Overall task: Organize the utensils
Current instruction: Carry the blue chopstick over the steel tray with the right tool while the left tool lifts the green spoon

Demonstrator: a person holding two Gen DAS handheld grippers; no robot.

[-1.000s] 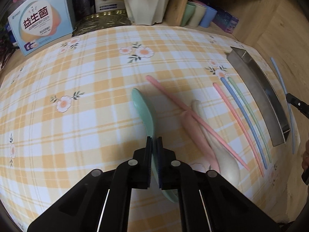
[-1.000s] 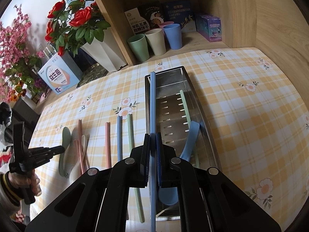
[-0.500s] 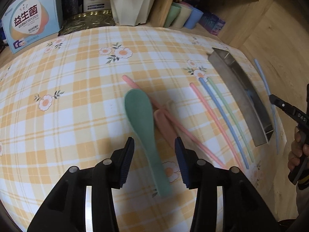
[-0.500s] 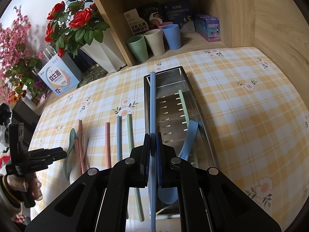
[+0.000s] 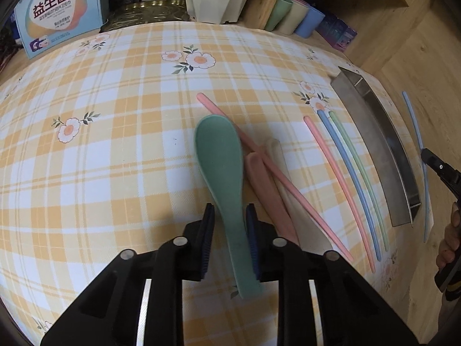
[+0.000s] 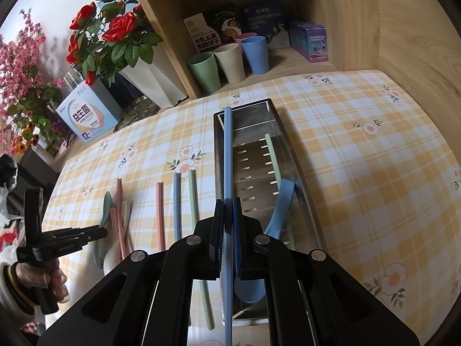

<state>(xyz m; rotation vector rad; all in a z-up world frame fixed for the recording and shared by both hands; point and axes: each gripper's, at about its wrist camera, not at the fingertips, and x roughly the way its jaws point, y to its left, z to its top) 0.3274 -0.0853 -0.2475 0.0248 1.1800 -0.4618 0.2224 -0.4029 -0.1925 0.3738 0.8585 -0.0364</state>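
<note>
- The left gripper (image 5: pixel 229 225) is straddling the handle of the green spoon (image 5: pixel 223 170); its jaws have just been closing in, and whether the pads are already pressing the handle is hard to tell. The handle's end is running under the gripper body.
- The green spoon is lying on the plaid tablecloth (image 5: pixel 115 150), its bowl overlapping a pink chopstick (image 5: pixel 273 170).
- Beside it a pink spoon (image 5: pixel 268 190) and a cream spoon (image 5: pixel 278 158) are lying partly under that chopstick, their bowls hidden by the gripper.
- The right gripper (image 6: pixel 229 230) is pinching a blue chopstick (image 6: pixel 227 155) between shut jaws, holding it over the left wall of the steel tray (image 6: pixel 291 150).
- Inside the tray a blue spoon (image 6: pixel 281 201) and a green chopstick (image 6: pixel 273 158) are lying; the spoon's bowl is partly blocked.
- Three loose chopsticks are lying side by side between spoons and tray: pink (image 6: pixel 160 210), blue (image 6: pixel 176 201), green (image 6: pixel 193 199).
- Three cups (image 6: pixel 227 63) are showing fully on the shelf, a fourth peeking behind.
- The cloth right of the tray is lying bare.
</note>
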